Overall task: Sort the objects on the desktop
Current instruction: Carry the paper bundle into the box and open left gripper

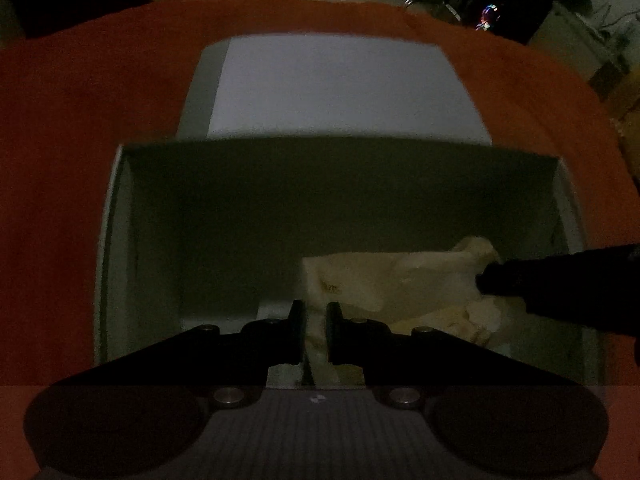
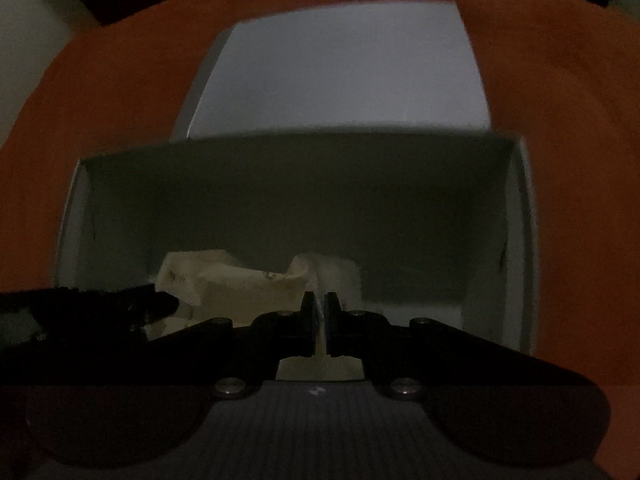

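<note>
A crumpled cream cloth (image 1: 380,280) hangs low inside an open white box (image 1: 120,240). My left gripper (image 1: 315,308) is shut on the cloth's left edge, which runs between the pads. My right gripper (image 1: 482,280) reaches in from the right and pinches the far corner. In the right wrist view, the right gripper (image 2: 319,300) is shut on a thin fold of the cream cloth (image 2: 240,284). There the left gripper (image 2: 172,304) comes in from the left and grips the other end. Both point steeply down into the white box (image 2: 516,220).
The box's lid (image 1: 340,80) lies flipped back behind it, pale inside, also seen as the lid (image 2: 340,72). An orange tablecloth (image 1: 60,160) surrounds the box on all sides. The room beyond the table's far edge is dark and cluttered.
</note>
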